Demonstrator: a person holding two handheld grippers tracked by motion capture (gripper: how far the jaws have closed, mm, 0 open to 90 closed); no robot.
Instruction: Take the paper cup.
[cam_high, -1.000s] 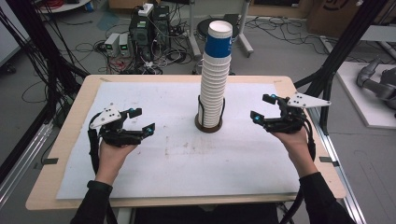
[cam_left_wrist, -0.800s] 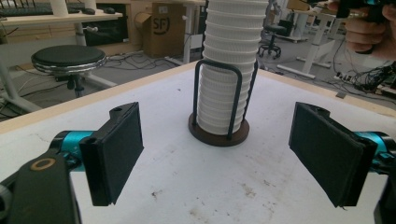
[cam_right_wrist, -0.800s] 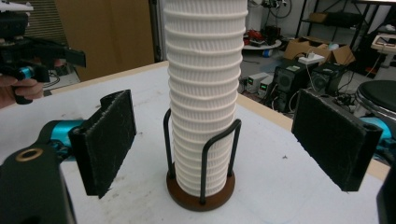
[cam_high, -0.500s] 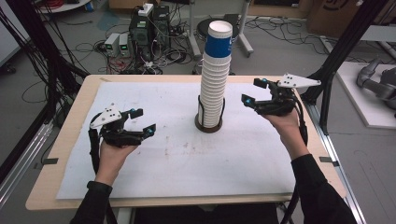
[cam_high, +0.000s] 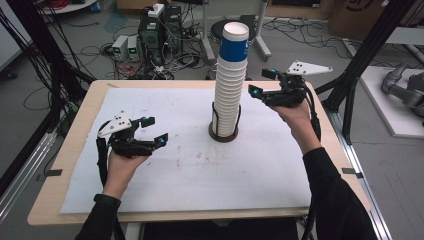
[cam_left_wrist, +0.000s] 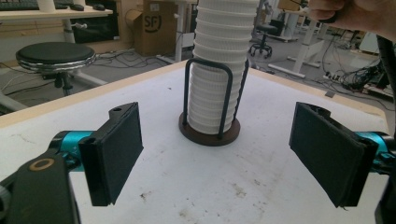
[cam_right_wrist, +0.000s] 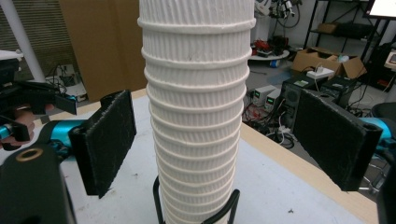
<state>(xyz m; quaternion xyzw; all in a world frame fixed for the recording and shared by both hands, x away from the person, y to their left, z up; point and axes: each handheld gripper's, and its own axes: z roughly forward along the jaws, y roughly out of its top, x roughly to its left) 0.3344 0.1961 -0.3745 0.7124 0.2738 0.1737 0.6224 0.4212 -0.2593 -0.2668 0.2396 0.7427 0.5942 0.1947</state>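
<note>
On the near left of the white-covered wooden table (cam_high: 280, 200), the left gripper (cam_high: 150, 134) hangs released, jaws wide and empty, facing the stack. Mid-table, the tall stack of ribbed white paper cups (cam_high: 228, 95), its topmost cup banded blue, stands upright in a round brown base with black wire hoops (cam_left_wrist: 209, 132), long axis vertical. Farther right, raised beside the stack's upper half, the right gripper (cam_high: 265, 83) is spread open, untouching.

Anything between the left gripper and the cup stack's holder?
Nothing: in the left gripper view, bare white sheet runs from the open left gripper to the holder.
</note>
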